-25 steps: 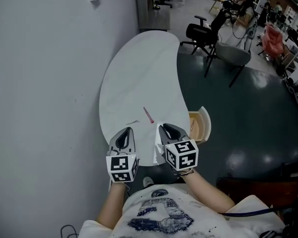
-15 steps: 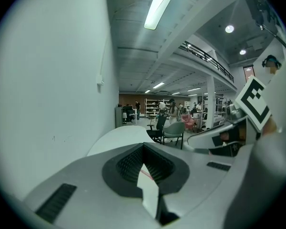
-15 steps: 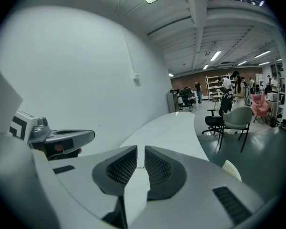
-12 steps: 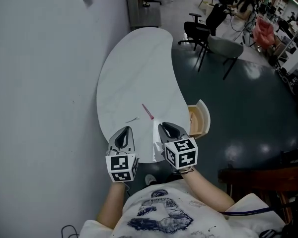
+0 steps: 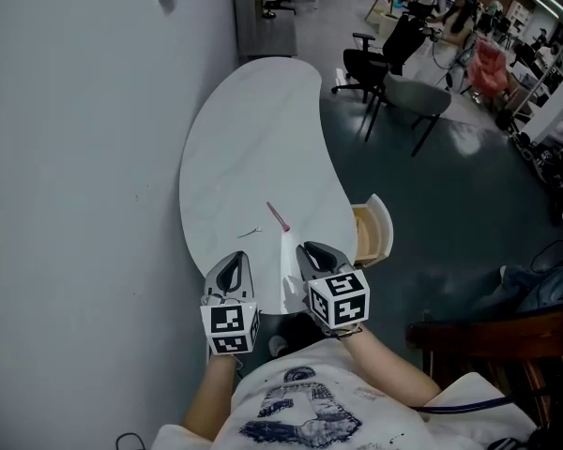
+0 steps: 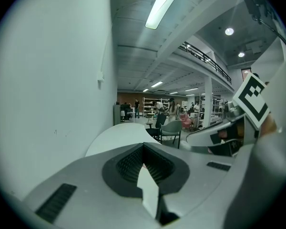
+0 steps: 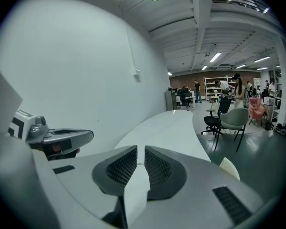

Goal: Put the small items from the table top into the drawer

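A: Fingers (image 6: 126, 163) of the left gripper (image 5: 235, 259) are meeting at their tips, with nothing between them. Fingers (image 7: 119, 168) of the right gripper (image 5: 306, 249) are standing a narrow slot apart, also empty. The bare table (image 5: 253, 129) is showing through the slot.

B: Where are the items lying?

A: Two are showing on the table's near end. A pink stick (image 5: 278, 217) is lying ahead of both grippers, between their two lines and touching neither. A thin wire bit (image 5: 251, 232) is lying just left of it. What it is cannot be made out.

B: Axis of the stick?

A: It is running away from the person, with the far end leaning left and the near end leaning right. So the near end is pointing towards the right gripper, whose tips are sitting nearer to it than the left's. The wire bit is lying nearer the left gripper.

B: Drawer?

A: The drawer (image 5: 373, 232) is standing open at the table's right edge, just beside the right gripper.

B: Judgement: the right gripper is looking better placed for the stick, being nearer and on the drawer side. Coming forward and down along that axis would be setting its jaws across the stick's width.
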### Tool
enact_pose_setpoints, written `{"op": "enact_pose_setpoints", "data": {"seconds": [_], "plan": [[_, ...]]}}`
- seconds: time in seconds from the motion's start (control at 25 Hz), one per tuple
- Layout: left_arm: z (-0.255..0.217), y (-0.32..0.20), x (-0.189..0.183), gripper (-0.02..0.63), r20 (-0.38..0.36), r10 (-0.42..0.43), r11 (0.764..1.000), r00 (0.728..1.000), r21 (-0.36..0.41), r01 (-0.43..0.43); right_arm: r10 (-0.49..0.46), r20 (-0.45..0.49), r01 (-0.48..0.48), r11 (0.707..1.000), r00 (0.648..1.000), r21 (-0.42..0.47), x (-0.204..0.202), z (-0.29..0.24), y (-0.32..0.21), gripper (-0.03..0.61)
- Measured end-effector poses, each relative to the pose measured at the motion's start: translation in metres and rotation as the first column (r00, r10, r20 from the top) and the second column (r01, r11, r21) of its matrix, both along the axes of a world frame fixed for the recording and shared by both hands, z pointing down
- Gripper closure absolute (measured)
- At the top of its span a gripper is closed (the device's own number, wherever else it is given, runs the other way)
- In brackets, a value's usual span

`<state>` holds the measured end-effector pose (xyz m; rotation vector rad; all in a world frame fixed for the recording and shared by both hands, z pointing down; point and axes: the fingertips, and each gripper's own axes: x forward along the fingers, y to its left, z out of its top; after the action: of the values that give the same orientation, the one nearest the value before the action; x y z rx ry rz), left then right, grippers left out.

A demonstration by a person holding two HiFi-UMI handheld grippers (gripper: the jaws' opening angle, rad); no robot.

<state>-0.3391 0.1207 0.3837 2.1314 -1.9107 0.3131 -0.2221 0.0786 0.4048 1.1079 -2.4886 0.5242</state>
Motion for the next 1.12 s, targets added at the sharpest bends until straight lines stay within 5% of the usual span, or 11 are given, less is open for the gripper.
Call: {"op": "enact_pose_setpoints", "data": {"seconds": [0.56,1.12], "plan": [[0.028,-0.053,-0.026,0.591,-0.009,-0.039,0.996,0.999,-0.074,0.039,-0.042,-0.051,0.040,0.998,0.998,-0.055,-0.019,0.033,-0.058,0.515],[0.064,-0.138,-0.047,0.591,-0.013,-0.131,0.983,0.991,-0.135,0.128,-0.193,-0.098,0.176,0.972,0.976,-0.154,-0.049,0.092,-0.142,0.514]]}}
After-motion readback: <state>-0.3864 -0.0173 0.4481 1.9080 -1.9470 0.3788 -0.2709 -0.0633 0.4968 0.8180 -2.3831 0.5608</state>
